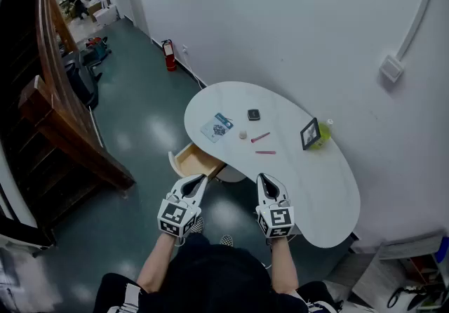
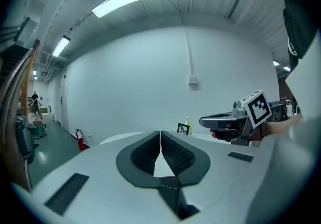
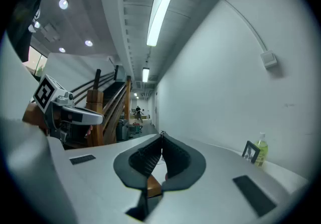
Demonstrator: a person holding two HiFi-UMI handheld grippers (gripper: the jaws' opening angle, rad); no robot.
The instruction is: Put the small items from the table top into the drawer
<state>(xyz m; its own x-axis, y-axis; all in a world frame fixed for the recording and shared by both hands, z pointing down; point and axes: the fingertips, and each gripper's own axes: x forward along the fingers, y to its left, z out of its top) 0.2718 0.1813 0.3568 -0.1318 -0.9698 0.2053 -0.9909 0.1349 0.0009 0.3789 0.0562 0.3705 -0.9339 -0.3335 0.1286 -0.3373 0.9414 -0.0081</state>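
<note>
Five small items lie on the white table (image 1: 330,192): a blue-printed packet (image 1: 218,126), a black square piece (image 1: 253,115), a pale round bit (image 1: 243,135) and two sticks. The upper pink stick (image 1: 260,137) slants up to the right; the lower pink stick (image 1: 265,152) lies nearly level across the head view. All sit beyond both grippers' tips, apart from them. The open drawer (image 1: 193,161) juts out under the table's left edge, just ahead of the left gripper (image 1: 202,178). The right gripper (image 1: 262,177) hangs beside the table's near edge. Both pairs of jaws are pressed together with nothing between them.
</note>
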